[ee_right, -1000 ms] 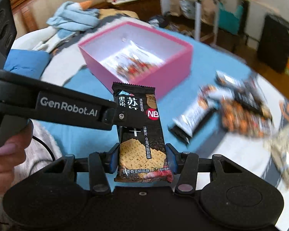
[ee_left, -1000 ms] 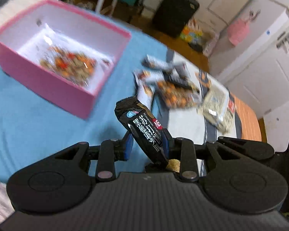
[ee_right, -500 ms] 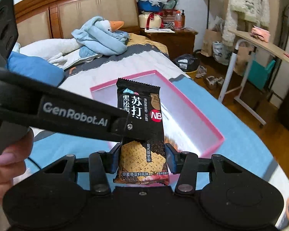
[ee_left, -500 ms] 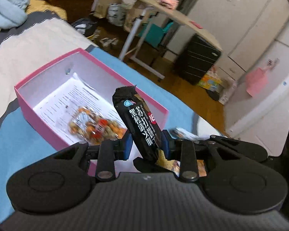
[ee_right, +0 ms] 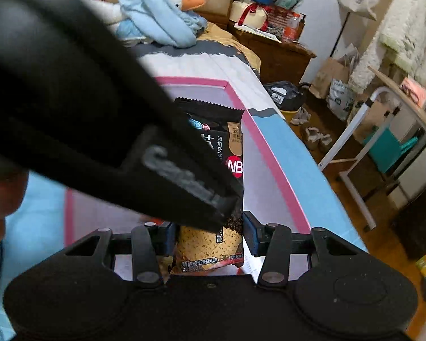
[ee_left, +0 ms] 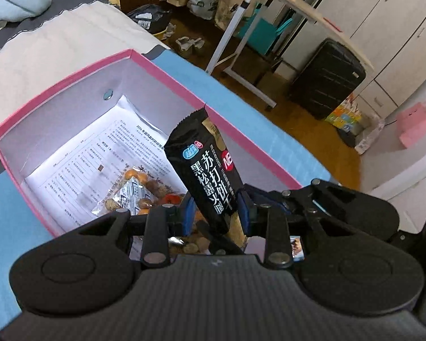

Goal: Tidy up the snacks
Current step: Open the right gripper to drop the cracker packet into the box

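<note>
We see both wrist views angled down, close over pink box (ee_left: 241, 139) (ee_right: 272, 159) on bed (ee_left: 269, 125); shared region: box.

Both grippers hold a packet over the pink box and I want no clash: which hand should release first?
Left, probably. The left gripper holds the left packet above the pink box, with nothing in its way. The right gripper grips the right packet, but the left gripper's body crosses in front of it.

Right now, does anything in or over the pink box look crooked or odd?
Yes: the black cracker packet in the left claw leans sideways over the pink cardboard box, not upright. Nothing looks spilled.
</note>
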`<state>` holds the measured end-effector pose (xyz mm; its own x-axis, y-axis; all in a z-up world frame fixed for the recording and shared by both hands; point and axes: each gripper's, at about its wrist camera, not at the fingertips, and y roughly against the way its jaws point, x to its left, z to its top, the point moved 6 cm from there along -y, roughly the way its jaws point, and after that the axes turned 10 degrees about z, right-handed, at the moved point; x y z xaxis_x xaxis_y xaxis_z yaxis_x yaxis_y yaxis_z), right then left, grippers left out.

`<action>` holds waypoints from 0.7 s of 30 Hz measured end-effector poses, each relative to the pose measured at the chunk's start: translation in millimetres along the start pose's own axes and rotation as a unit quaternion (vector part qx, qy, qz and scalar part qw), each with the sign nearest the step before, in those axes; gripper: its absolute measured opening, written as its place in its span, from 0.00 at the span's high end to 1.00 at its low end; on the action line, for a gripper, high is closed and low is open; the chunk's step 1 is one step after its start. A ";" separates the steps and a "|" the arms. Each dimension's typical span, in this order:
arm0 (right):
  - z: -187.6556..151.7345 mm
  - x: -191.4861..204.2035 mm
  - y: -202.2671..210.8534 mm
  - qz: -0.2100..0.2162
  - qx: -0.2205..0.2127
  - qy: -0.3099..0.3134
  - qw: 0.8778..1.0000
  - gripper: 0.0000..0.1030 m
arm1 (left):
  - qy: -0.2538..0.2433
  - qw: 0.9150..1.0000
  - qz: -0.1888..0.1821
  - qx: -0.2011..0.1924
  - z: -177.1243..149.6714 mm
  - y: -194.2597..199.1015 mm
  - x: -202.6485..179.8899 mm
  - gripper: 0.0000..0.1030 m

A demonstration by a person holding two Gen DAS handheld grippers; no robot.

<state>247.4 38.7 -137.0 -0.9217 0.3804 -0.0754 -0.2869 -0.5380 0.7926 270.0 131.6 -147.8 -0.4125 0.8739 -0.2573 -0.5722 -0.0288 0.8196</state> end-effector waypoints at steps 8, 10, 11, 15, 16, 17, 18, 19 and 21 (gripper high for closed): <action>-12.5 -6.9 20.6 -0.036 -0.017 -0.020 0.999 0.34 | 0.000 1.000 0.005 -0.006 -0.2 -2.8 9.8 0.56; -17.4 -5.4 38.0 -0.028 -0.034 -0.037 0.998 0.34 | -0.022 1.000 0.008 -0.013 -2.9 4.4 6.6 0.54; -21.4 -3.9 51.1 -0.026 -0.046 -0.048 0.997 0.34 | -0.035 0.999 0.011 -0.017 -4.6 9.5 4.2 0.53; -45.6 5.4 97.5 -0.030 -0.081 -0.081 0.993 0.33 | -0.094 0.994 0.022 -0.052 -10.3 39.4 -10.8 0.47; -54.4 7.6 108.8 -0.035 -0.084 -0.092 0.992 0.33 | -0.112 0.992 0.023 -0.061 -12.1 46.7 -15.6 0.45; -63.5 8.7 120.4 -0.039 -0.089 -0.106 0.990 0.33 | -0.128 0.989 0.022 -0.067 -15.0 53.8 -21.0 0.44; -73.2 8.6 130.4 -0.043 -0.093 -0.123 0.987 0.33 | -0.144 0.987 0.018 -0.069 -18.6 59.8 -26.6 0.44; -77.5 2.8 134.2 -0.046 -0.095 -0.137 0.985 0.33 | -0.159 0.985 0.010 -0.069 -22.8 66.2 -32.9 0.43; -92.1 -3.0 146.6 -0.056 -0.107 -0.160 0.980 0.33 | -0.180 0.982 -0.010 -0.064 -32.6 76.5 -44.1 0.42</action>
<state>184.0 -110.6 -76.4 -0.7615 0.6449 0.0659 -0.4621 -0.6113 0.6425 221.3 75.0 -90.5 -0.1370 0.9890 -0.0564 -0.6715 -0.0509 0.7392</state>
